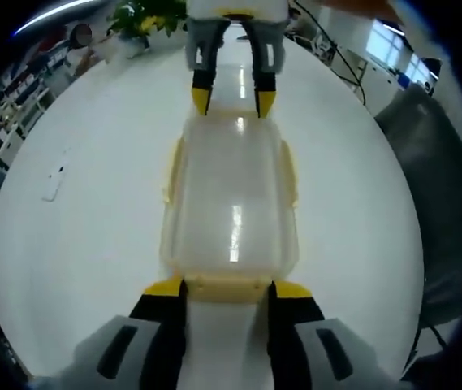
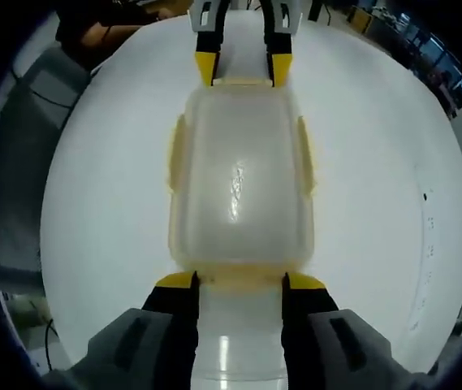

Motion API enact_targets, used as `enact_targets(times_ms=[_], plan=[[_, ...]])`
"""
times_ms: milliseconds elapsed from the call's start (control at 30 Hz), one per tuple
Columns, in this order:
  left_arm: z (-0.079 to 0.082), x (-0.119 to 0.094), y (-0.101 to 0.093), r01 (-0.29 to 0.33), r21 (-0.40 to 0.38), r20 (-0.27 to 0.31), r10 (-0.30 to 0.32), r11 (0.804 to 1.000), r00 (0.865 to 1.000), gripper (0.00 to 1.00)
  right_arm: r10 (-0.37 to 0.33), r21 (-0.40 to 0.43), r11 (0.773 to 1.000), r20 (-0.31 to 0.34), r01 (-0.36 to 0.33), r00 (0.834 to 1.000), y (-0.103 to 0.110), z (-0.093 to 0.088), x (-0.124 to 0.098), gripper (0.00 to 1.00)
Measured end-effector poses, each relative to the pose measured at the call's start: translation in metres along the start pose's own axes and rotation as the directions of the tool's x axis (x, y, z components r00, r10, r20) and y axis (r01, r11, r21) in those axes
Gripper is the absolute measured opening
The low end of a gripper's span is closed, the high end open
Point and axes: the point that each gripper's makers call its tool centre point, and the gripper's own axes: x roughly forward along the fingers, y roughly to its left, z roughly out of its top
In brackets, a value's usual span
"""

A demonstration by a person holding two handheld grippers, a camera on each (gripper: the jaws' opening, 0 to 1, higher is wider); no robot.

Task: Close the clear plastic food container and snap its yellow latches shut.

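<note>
Clear container [image 1: 231, 203] mid white bench [image 1: 92, 244], lid already on, judged seated. Yellow side latches [image 1: 172, 171] at 3 and 9 o'clock look splayed outward, judged unsnapped; can't confirm.

Left gripper [image 1: 229, 291] at 6 o'clock in left gripper view, jaws apart, straddling near end latch [image 1: 229, 286], tips at its corners, no firm hold evident. Right gripper [image 2: 239, 282] same at opposite end, open, bracketing end latch [image 2: 240, 275].

Left to do: press end latches, then sides.

Plant [image 1: 145, 18] at 11 o'clock, far bench edge.

Left gripper view looks low and close along the container [image 1: 231, 203] from one short end. Right gripper view faces it from the opposite end. Both share the container [image 2: 239, 179] and white worktop [image 1: 92, 227].
</note>
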Motion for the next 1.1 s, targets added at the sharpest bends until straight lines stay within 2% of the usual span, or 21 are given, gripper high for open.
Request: enact_targets(times_ms=[67, 100, 200, 367, 467, 567, 833, 1100], plan=[[0.000, 0.000, -0.003, 0.000, 0.004, -0.015, 0.000, 1.000, 1.000, 0.34, 0.006, 0.000, 1.000, -0.004, -0.006, 1.000, 0.002, 0.002, 0.000, 0.36], [-0.004, -0.001, -0.005, 0.003, 0.007, -0.040, -0.002, 1.000, 0.999, 0.34, 0.010, -0.002, 1.000, 0.001, -0.010, 1.000, 0.005, 0.005, -0.002, 0.36], [-0.009, -0.005, -0.006, -0.008, 0.000, -0.076, 0.008, 1.000, 0.997, 0.34, -0.001, -0.015, 1.000, 0.030, 0.001, 1.000, 0.004, 0.017, -0.013, 0.36], [-0.002, -0.027, -0.008, -0.034, -0.020, -0.001, 0.034, 0.999, 0.999, 0.34, -0.018, -0.035, 0.999, 0.040, 0.020, 0.999, 0.002, 0.020, -0.029, 0.36], [0.007, -0.040, -0.011, -0.059, -0.008, 0.024, 0.059, 0.998, 0.998, 0.34, -0.032, -0.044, 0.998, 0.055, 0.035, 0.998, 0.003, 0.021, -0.042, 0.36], [0.015, -0.047, -0.013, -0.096, -0.004, 0.026, 0.096, 0.995, 0.995, 0.34, -0.047, -0.055, 0.997, 0.065, 0.051, 0.997, 0.004, 0.021, -0.055, 0.36], [0.051, -0.060, -0.023, -0.133, 0.001, 0.081, 0.132, 0.991, 0.988, 0.33, -0.079, -0.073, 0.994, 0.059, 0.083, 0.995, 0.011, 0.001, -0.086, 0.36], [0.085, -0.065, -0.031, -0.159, 0.014, 0.118, 0.156, 0.987, 0.981, 0.33, -0.107, -0.084, 0.990, 0.051, 0.111, 0.993, 0.016, -0.022, -0.109, 0.36]])
